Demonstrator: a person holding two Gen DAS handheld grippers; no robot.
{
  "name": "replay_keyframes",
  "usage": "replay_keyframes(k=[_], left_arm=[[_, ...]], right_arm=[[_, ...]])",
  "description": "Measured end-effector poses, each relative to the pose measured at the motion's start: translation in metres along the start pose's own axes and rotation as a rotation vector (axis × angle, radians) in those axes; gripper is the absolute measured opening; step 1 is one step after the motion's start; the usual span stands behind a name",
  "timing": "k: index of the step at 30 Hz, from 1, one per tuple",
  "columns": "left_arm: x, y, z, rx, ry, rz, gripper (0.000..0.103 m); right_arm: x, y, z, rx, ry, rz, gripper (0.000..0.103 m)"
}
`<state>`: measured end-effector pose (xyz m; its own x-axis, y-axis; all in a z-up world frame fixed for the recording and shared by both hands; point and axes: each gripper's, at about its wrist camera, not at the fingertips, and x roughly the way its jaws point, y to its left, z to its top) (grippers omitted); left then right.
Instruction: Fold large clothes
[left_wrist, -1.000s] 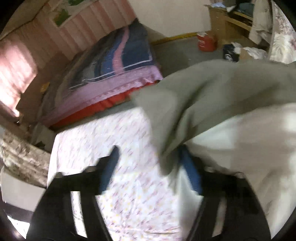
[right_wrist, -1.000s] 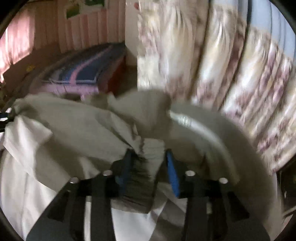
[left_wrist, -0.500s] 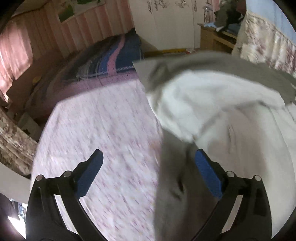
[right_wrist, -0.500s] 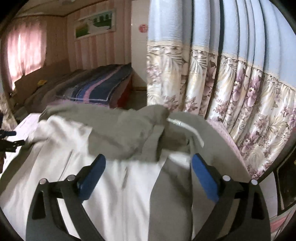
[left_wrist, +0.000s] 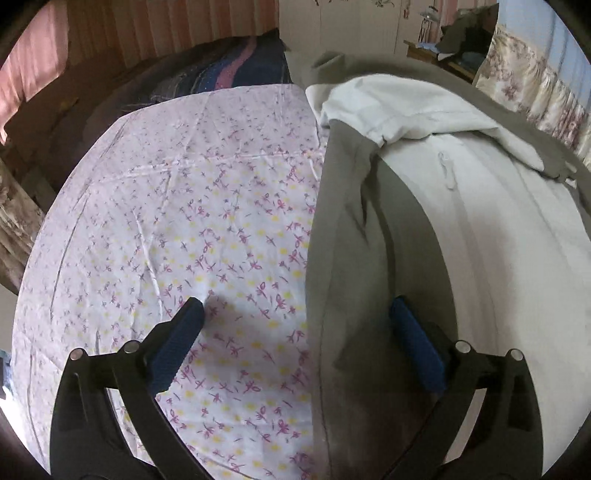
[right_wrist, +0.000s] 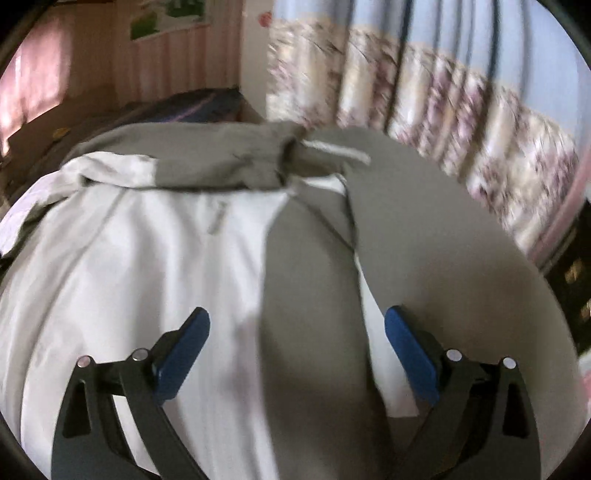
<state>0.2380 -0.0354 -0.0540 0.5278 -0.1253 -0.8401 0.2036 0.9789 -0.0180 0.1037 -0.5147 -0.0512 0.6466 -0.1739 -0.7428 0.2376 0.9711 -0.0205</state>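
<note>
1 garment (left_wrist: 480, 229) — grey w/ white lining; 1 floral sheet (left_wrist: 192, 221); 2 grippers, left (left_wrist: 295, 321) & right (right_wrist: 297, 325).

floral bedsheet (left_wrist: 192, 206), striped blanket (left_wrist: 229, 72), floral curtains (right_wrist: 461, 99)

Matt cloth jacket (left_wrist: 480, 229) — printed cotton sheet (left_wrist: 192, 206)

Both tongs, clamped on the grey-and-white jacket (left_wrist: 461, 206) a second ago, now stand wide open: left tongs (left_wrist: 295, 317) and right tongs (right_wrist: 297, 321) hover above the garment (now spread flat) on the bed (left_wrist: 177, 206).
</note>
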Motion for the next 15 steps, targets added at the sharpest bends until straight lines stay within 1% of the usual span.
replay_keyframes(k=[1,2,3,4,5,6,7,8,9,13,15], left_arm=[[-0.001,-0.002,0.0,0.008,-0.005,-0.012,0.099],[-0.001,-0.007,-0.002,0.022,-0.012,-0.021,0.097],[-0.003,-0.011,-0.004,0.043,-0.026,-0.025,0.092],[-0.004,-0.015,-0.005,0.058,-0.037,-0.036,0.077],[-0.009,-0.021,-0.007,0.076,-0.055,-0.05,0.043],[-0.011,-0.024,-0.007,0.085,-0.063,-0.049,0.027],[-0.013,-0.029,-0.008,0.096,-0.068,-0.042,0.007],[-0.014,-0.031,-0.008,0.096,-0.068,-0.064,0.002],[-0.018,-0.036,-0.01,0.1,-0.076,-0.059,0.001],[-0.044,-0.048,-0.031,0.167,-0.121,-0.034,0.0],[-0.063,-0.039,-0.043,0.15,-0.14,-0.048,0.0]], right_arm=[[0.006,0.0,-0.001,0.001,0.021,0.011,0.096],[0.011,0.0,-0.001,0.001,0.04,0.014,0.094],[0.014,0.001,-0.002,-0.001,0.049,0.033,0.076],[0.015,0.001,-0.002,0.001,0.055,0.045,0.063],[0.015,0.001,-0.001,0.004,0.049,0.044,0.044],[0.014,0.002,-0.001,0.001,0.044,0.069,0.026],[0.013,0.003,-0.003,-0.005,0.042,0.08,0.02],[0.01,0.006,-0.004,-0.014,0.031,0.079,0.015],[0.007,0.008,-0.006,-0.027,0.018,0.081,0.011],[-0.009,0.008,-0.009,-0.039,-0.008,0.1,0.008],[-0.018,0.006,-0.013,-0.044,-0.004,0.12,0.008]])
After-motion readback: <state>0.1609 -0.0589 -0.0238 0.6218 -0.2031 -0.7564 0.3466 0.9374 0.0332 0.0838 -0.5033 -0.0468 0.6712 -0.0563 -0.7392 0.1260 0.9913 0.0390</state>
